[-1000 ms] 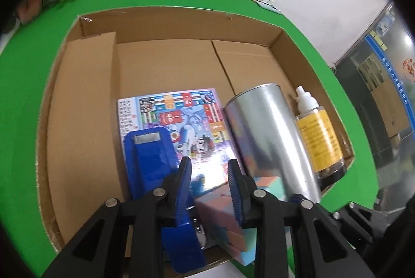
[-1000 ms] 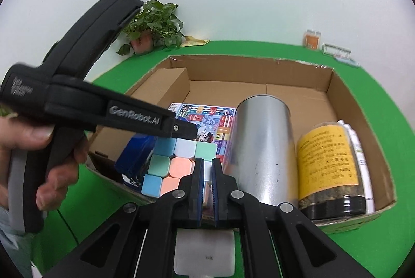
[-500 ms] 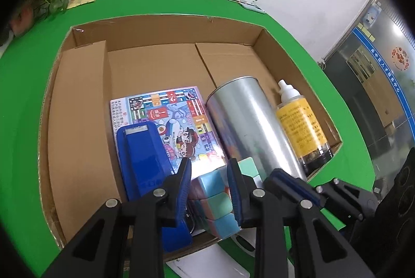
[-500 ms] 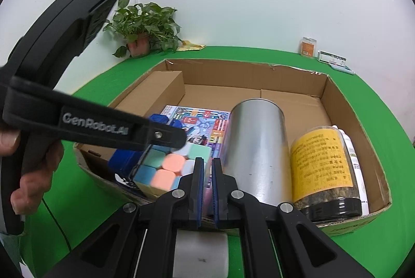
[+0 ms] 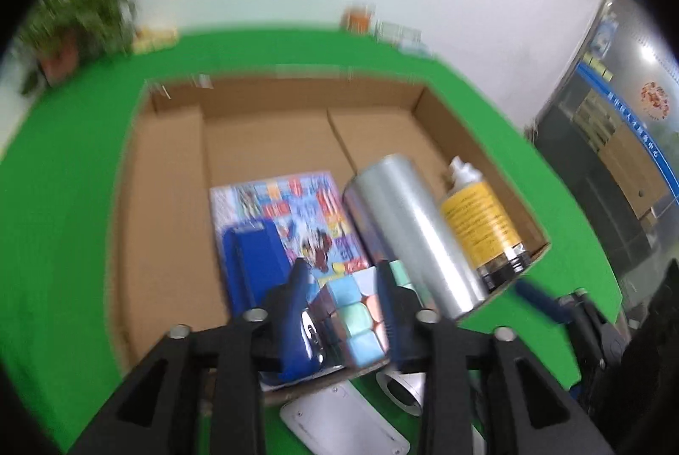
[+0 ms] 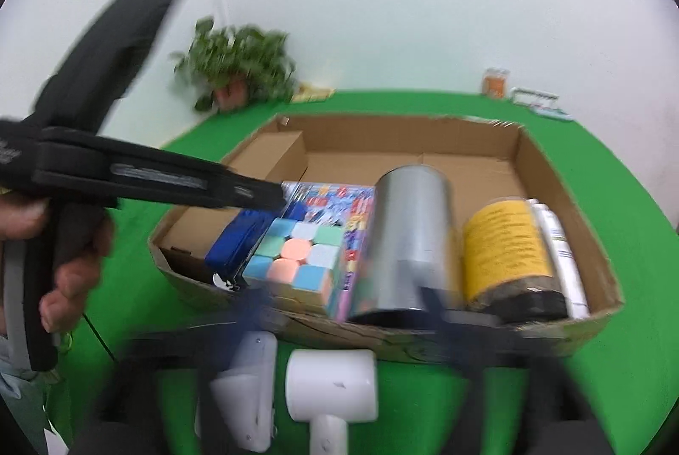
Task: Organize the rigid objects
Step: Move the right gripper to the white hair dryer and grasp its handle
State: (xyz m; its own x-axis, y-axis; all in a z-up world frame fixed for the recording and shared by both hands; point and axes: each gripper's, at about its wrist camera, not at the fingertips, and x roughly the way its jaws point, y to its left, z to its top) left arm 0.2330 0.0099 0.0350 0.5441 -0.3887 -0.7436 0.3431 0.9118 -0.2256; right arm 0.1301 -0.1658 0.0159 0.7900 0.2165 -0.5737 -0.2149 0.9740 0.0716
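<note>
A cardboard box (image 5: 169, 209) on the green table holds a pastel puzzle cube (image 5: 356, 310) (image 6: 297, 259), a blue stapler (image 5: 254, 264) (image 6: 231, 249), a colourful booklet (image 5: 293, 209), a silver can (image 5: 411, 226) (image 6: 403, 234) and a yellow-labelled bottle (image 5: 479, 221) (image 6: 505, 247). My left gripper (image 5: 343, 302) is open, its jaws either side of the cube at the box's near wall. My right gripper (image 6: 343, 310) is blurred, with its jaws wide apart and empty in front of the box. A white hair dryer (image 6: 331, 387) and a white flat device (image 6: 250, 395) lie on the table before the box.
A potted plant (image 6: 237, 68) stands at the table's far left by the wall. Small orange jar (image 6: 494, 81) and cards sit at the far edge. The box's back half (image 6: 407, 158) is bare cardboard.
Both grippers have pulled back and up from the box. My right gripper has gone from shut to wide open. The cube stays in the box by the stapler.
</note>
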